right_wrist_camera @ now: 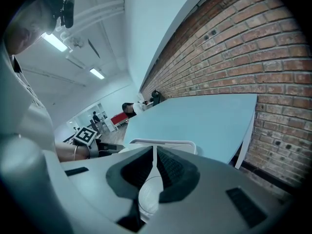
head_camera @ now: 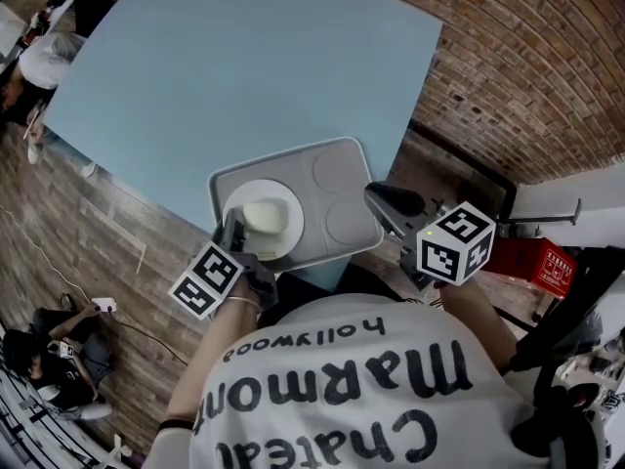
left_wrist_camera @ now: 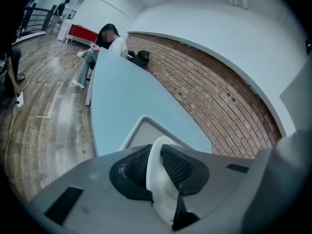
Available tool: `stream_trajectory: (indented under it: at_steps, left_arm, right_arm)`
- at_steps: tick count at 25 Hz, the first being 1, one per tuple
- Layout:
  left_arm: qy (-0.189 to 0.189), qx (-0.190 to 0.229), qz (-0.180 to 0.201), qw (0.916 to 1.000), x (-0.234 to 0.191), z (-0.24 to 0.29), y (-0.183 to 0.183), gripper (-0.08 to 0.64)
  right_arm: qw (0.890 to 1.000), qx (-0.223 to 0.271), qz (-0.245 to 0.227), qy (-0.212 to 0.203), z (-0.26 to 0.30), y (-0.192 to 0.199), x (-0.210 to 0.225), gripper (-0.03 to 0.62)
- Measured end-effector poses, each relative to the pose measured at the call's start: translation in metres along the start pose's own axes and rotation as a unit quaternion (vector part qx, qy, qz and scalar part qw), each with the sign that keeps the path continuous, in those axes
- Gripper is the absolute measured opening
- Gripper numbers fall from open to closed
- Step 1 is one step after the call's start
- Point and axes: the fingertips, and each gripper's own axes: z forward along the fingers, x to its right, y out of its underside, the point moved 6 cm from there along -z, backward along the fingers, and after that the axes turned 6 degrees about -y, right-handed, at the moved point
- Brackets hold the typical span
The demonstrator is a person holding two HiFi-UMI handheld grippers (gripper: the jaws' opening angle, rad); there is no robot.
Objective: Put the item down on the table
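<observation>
Where left gripper (head_camera: 235, 233) clamps tray (head_camera: 337, 169), rim is hidden.

My head camera looks steeply down, while both gripper cameras skim low over the same tray (head_camera: 293, 159) and blue table (head_camera: 244, 66).

Pale blue surface (head_camera: 244, 57) — a grey compartment tray (head_camera: 337, 169) sits over its near corner, jutting past the edge; contact cannot be told. A dark bag (left_wrist_camera: 140, 57) lies at the far end.
</observation>
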Motion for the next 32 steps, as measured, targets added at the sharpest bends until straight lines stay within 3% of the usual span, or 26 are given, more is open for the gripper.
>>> stream_trajectory:
  at_steps: [6, 11, 18, 22, 28, 32]
  left_arm:
    - [0.012, 0.001, 0.021, 0.9997, 0.003, 0.013, -0.004, 0.046]
    - [0.021, 0.026, 0.093, 0.9951, 0.011, 0.02, -0.008, 0.055]
    - [0.03, 0.042, 0.184, 0.9816, 0.024, 0.025, -0.002, 0.063]
    - [0.039, 0.039, 0.238, 0.9696, 0.032, 0.028, 0.003, 0.067]
    - [0.043, 0.046, 0.26, 0.9635, 0.035, 0.029, 0.004, 0.067]
    - [0.044, 0.078, 0.307, 0.9476, 0.043, 0.025, 0.002, 0.067]
  right_arm:
    - [1.0, -0.003, 0.004, 0.006, -0.001, 0.002, 0.002, 0.026]
    - [1.0, -0.003, 0.009, 0.011, -0.004, 0.004, 0.006, 0.026]
    - [1.0, -0.004, 0.008, 0.014, -0.007, 0.006, 0.009, 0.026]
    - [1.0, -0.005, 0.008, 0.014, -0.008, 0.007, 0.009, 0.026]
    - [1.0, -0.013, 0.01, 0.012, -0.007, 0.01, 0.007, 0.026]
    - [1.0, -0.015, 0.009, 0.01, -0.005, 0.012, 0.007, 0.026]
